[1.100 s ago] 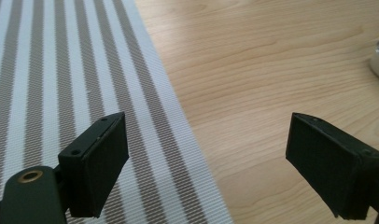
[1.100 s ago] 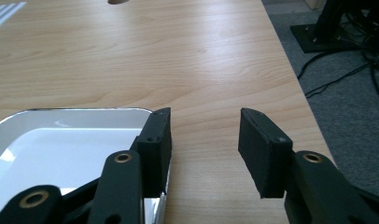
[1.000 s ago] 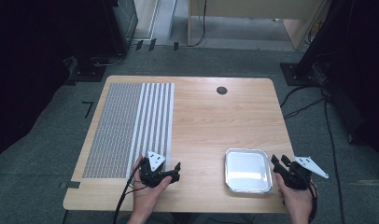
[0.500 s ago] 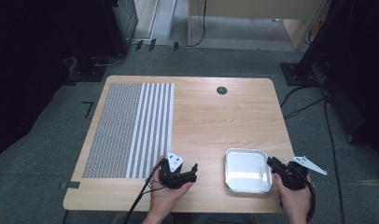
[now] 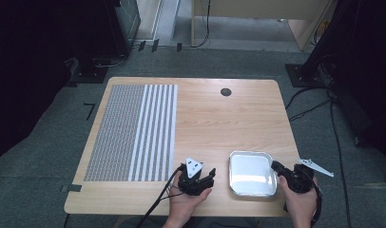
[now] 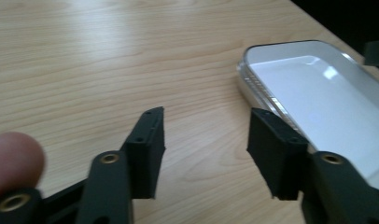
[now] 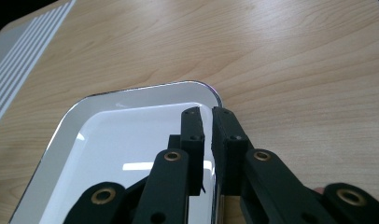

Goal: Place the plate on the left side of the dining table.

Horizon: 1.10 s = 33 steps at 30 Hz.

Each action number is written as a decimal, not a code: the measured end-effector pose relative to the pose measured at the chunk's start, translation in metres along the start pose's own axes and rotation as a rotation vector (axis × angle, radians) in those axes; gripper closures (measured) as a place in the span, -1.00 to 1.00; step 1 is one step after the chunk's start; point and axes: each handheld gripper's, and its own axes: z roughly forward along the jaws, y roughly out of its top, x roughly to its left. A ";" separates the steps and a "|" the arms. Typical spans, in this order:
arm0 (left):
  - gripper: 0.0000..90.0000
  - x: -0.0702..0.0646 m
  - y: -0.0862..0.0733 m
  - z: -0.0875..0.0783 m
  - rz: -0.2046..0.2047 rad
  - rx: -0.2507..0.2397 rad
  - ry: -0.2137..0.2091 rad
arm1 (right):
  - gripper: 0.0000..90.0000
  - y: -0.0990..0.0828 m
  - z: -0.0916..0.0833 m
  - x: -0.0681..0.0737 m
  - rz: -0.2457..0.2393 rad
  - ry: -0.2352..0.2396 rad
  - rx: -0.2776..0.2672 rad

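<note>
Table (image 5: 219,123), tray (image 7: 131,140) cut off below

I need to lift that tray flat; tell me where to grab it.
Pinch the tray by its thin raised rim on both short sides, from left and right. The right gripper already clamps the right rim; the left gripper, jaws closing, faces the left one.

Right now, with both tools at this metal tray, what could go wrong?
The right tool pinches only the thin rim of the metal tray, so the tray may slip or tip when lifted. The left tool, jaws apart beside the tray, could bump it and slide it on the table.
</note>
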 end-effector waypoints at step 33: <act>0.75 -0.042 -0.003 0.028 -0.009 0.059 -0.110 | 0.90 -0.004 0.004 -0.002 0.055 -0.045 0.008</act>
